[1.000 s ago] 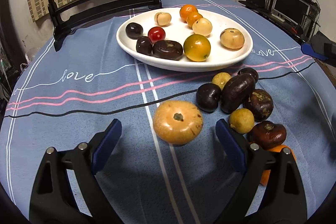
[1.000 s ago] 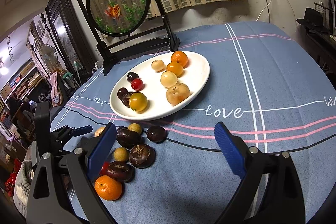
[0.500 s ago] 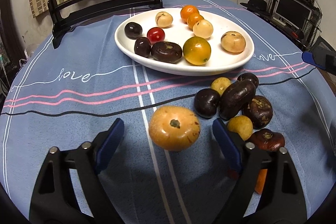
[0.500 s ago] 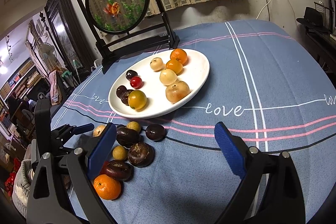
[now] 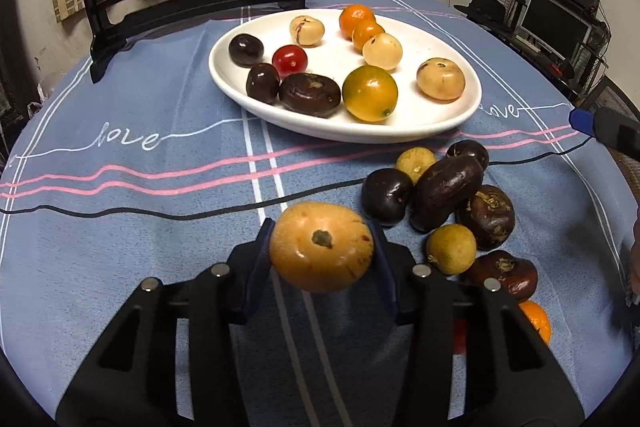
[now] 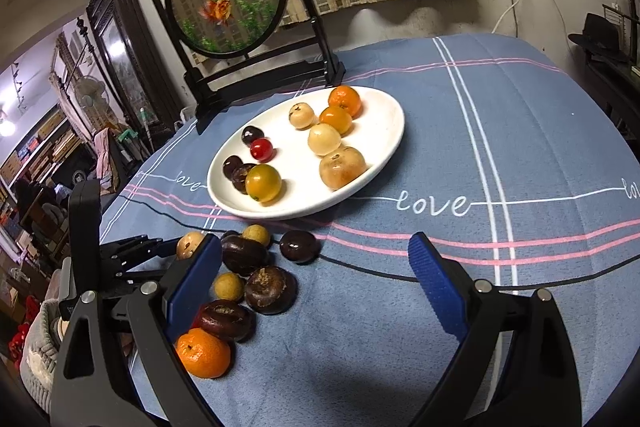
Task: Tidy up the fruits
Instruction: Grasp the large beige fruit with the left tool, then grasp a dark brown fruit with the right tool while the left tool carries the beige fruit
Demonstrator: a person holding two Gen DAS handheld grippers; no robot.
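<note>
Left wrist view, orange-tan fruit [image 5: 321, 247] — clamped between left hand-held gripper [image 5: 320, 259] pads

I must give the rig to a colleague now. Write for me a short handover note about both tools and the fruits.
Left tool: shut on the large tan-orange round fruit, near the table.
Right tool: open, empty, above the blue tablecloth.
White oval plate: ten fruits on it.
Left to do: the loose pile beside the plate, dark brown fruits, small yellow ones, one orange mandarin.

Both wrist views look forward, low over the table – sharing the plate [image 5: 460, 123] [image 6: 384, 163].
</note>
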